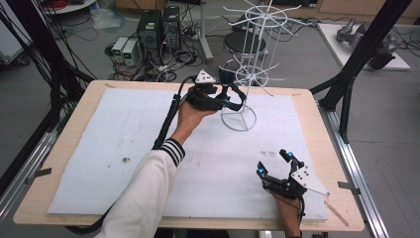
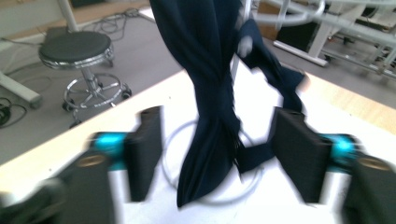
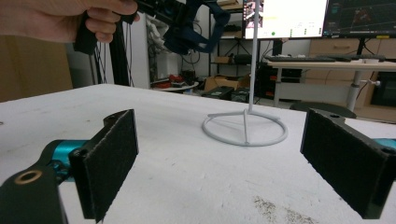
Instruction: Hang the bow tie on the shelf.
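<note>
A white wire rack (image 1: 253,49) stands on its ring base (image 1: 238,119) at the back middle of the table. A dark navy cloth (image 2: 210,93) hangs down along its pole. My left gripper (image 1: 229,99), held in a hand, points at the rack. Its jaws stand wide apart on either side of the cloth (image 1: 226,77) without touching it, so the left gripper (image 2: 219,158) is open. My right gripper (image 1: 275,163) rests low near the front right, open and empty (image 3: 229,163). From there I see the rack's base (image 3: 243,128) and the cloth (image 3: 194,32) above it.
A white foam sheet (image 1: 124,148) covers the wooden table (image 1: 59,198). A black frame post (image 1: 356,59) rises at the right edge. Behind the table are a stool (image 1: 242,42), computer towers (image 1: 158,27) and loose cables on the floor.
</note>
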The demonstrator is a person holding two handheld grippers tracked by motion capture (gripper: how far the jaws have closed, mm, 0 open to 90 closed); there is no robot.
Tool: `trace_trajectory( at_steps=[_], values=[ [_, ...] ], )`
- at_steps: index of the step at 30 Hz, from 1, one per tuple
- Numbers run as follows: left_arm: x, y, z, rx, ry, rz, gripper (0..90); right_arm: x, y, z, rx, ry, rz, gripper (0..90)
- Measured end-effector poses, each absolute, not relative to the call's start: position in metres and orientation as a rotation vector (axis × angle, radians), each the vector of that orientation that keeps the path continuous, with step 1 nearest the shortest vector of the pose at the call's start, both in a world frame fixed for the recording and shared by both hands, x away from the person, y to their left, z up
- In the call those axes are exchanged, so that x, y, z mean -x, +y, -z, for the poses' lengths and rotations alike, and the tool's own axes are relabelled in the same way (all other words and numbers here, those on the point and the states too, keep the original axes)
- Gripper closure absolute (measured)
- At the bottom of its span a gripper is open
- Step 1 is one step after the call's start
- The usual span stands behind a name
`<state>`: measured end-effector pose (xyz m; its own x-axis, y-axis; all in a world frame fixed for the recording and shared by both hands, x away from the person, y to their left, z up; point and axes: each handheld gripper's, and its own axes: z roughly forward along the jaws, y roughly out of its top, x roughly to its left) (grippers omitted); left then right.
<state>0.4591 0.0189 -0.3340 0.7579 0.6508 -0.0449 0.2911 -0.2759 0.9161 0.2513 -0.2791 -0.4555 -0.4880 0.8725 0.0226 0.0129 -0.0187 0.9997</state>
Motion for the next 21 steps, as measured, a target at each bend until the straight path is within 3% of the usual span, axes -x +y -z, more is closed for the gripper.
trace_trajectory(
  at_steps=[9,21],
  values=[
    [-0.431,0.064,0.353,-1.731,0.611,-0.442,16.5,-0.251,-0.279,0.456,-0.937,1.565,-1.582,10.2],
    [-0.332,0.194,0.397,-1.611,0.598,-0.554,16.5,-0.250,-0.278,0.456,-0.941,1.563,-1.583,10.2]
  ],
)
